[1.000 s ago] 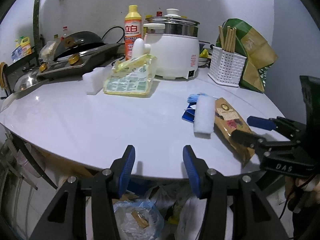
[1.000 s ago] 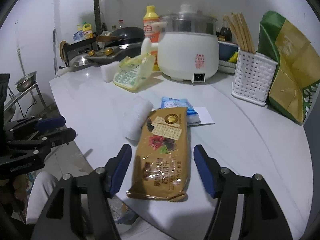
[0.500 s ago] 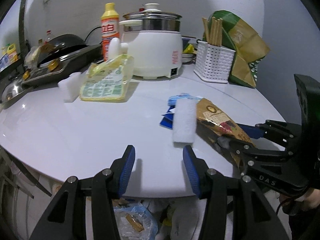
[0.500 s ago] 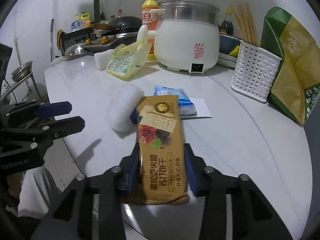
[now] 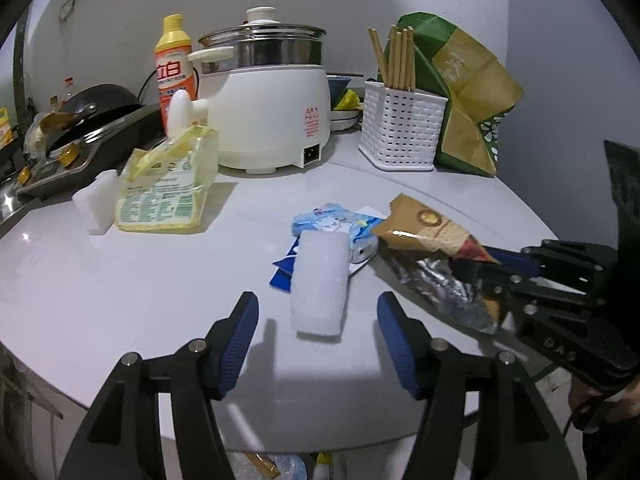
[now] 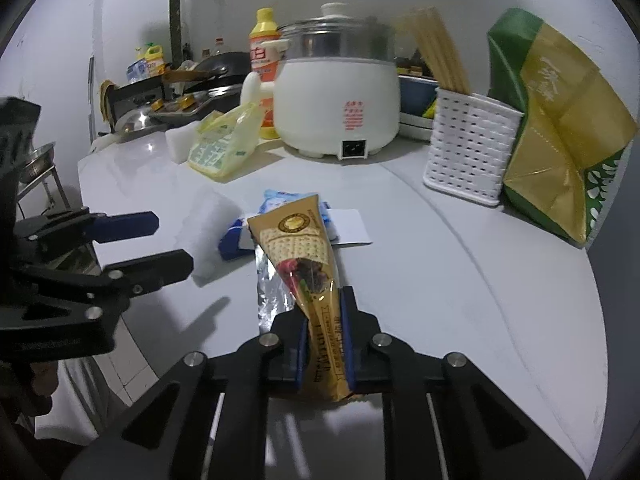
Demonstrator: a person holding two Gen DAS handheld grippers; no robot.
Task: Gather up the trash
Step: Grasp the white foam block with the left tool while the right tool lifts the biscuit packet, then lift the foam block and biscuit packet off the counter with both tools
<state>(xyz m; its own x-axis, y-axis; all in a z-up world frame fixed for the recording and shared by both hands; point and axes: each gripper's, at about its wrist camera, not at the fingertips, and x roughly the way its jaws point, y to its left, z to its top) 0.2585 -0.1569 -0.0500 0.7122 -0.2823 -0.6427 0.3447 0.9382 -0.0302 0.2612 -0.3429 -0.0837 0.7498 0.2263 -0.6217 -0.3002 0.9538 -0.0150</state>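
Observation:
My right gripper (image 6: 324, 332) is shut on a brown and gold biscuit wrapper (image 6: 298, 248), squeezed and lifted at its near end; it also shows in the left wrist view (image 5: 432, 240), with the right gripper (image 5: 492, 266) on it. My left gripper (image 5: 316, 320) is open, its fingers either side of the near end of a white foam block (image 5: 320, 280) on the white table (image 5: 120, 280). The left gripper (image 6: 160, 240) also shows in the right wrist view. A blue tissue pack (image 5: 336, 226) and blue-white paper lie behind the block.
At the back stand a white electric pot (image 5: 272, 112), a yellow-capped bottle (image 5: 174, 72), a white chopstick basket (image 5: 400, 128), a green and gold bag (image 5: 460, 100), a yellow pouch (image 5: 168, 188), a white block (image 5: 98, 204) and a stove with a pan (image 5: 88, 120). Trash bags lie below the table edge (image 5: 280, 468).
My right gripper has shut on the biscuit wrapper and raised its near end, crumpling it. My left gripper has moved forward and right over the table, up to the foam block.

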